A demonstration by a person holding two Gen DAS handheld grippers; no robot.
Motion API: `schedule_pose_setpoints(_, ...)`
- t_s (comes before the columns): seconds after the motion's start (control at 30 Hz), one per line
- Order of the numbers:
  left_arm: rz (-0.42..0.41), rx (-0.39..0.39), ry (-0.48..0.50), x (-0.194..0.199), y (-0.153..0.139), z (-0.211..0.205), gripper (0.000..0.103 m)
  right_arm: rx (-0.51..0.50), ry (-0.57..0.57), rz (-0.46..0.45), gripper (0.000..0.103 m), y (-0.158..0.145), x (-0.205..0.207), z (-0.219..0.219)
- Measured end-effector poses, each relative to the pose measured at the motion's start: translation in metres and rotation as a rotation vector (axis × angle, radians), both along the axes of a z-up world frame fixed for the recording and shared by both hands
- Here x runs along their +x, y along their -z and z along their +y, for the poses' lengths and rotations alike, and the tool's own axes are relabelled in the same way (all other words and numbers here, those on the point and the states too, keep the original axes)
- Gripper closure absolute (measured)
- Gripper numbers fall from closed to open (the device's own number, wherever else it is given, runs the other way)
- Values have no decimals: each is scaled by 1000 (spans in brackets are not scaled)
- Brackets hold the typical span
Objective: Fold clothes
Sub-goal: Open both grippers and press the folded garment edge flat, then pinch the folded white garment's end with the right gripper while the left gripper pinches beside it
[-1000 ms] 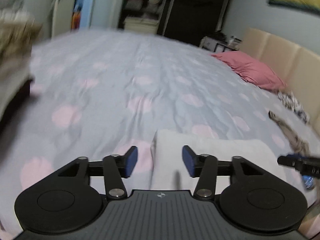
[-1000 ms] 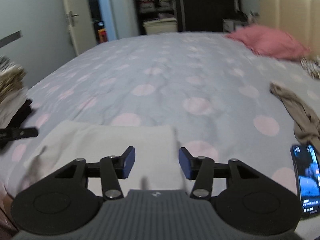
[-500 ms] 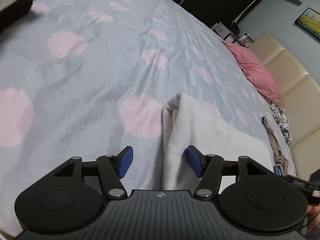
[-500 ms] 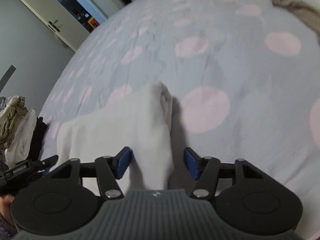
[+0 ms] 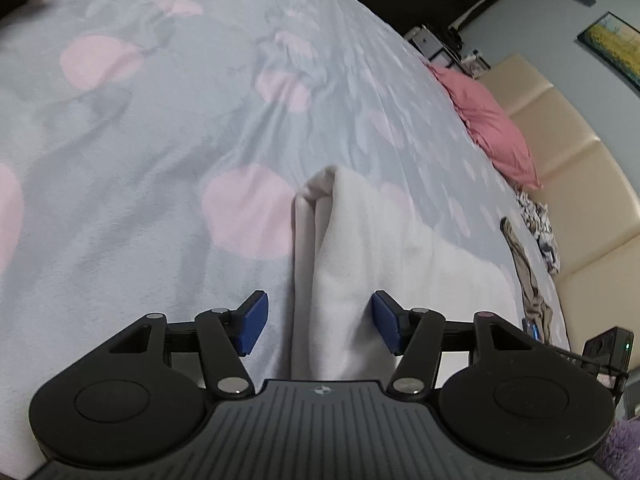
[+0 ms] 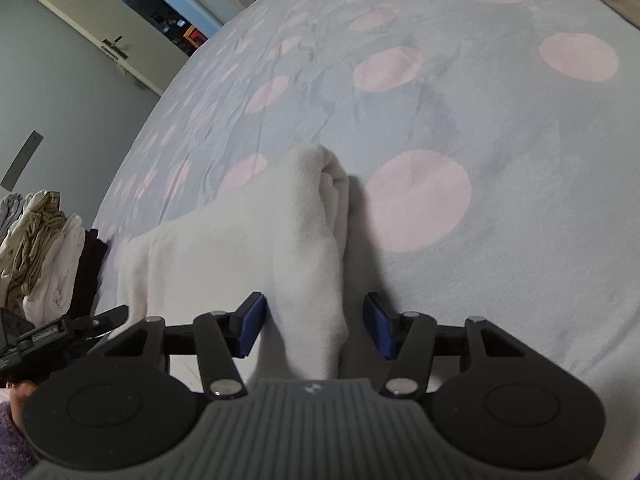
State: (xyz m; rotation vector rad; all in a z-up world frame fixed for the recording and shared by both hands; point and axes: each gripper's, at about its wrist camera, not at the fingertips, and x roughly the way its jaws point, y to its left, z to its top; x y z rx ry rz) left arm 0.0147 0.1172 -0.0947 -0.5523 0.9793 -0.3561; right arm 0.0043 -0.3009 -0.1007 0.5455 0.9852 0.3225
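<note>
Your left gripper (image 5: 316,322) and right gripper (image 6: 314,326) both have jaws wide open, each straddling one end of the single white folded cloth (image 6: 240,240) without pinching it. It lies on the bed (image 5: 160,128); one pink pillow (image 5: 492,120) sits beyond.

A bed (image 5: 160,128) covered in grey bedding with pink dots is seen ahead of the fingers. A beige padded headboard (image 5: 576,184) is seen to their right, a pale door (image 6: 100,20) to their left.

My right gripper (image 6: 314,326) jaws spread, straddling folded edge of white garment (image 6: 256,236) on dotted bedspread (image 6: 500,128). Clothes stack (image 6: 44,248) far left; my left gripper (image 6: 72,328) nearby.
</note>
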Motion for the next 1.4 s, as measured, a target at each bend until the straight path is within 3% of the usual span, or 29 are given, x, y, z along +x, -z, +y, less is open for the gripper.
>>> schedule_pose_setpoints(0.2, 18, 13, 25, 4, 5, -7, 46, 5, -30, 11, 54, 5, 5, 7)
schedule_pose_setpoints(0.53, -19, 94, 86, 9, 4, -30, 45, 24, -38, 18, 58, 11, 11, 16)
schedule_pose_setpoints(0.7, -32, 117, 103, 9, 0, -34, 54, 33, -37, 17, 65, 12, 13, 20)
schedule_pose_setpoints(0.97, -63, 157, 120, 5, -9, -43, 73, -35, -52, -18, 73, 0, 10, 32)
schedule_pose_setpoints(1.4, -122, 178, 122, -2, -27, -48, 77, -41, -40, -53, 75, -18, 3, 32)
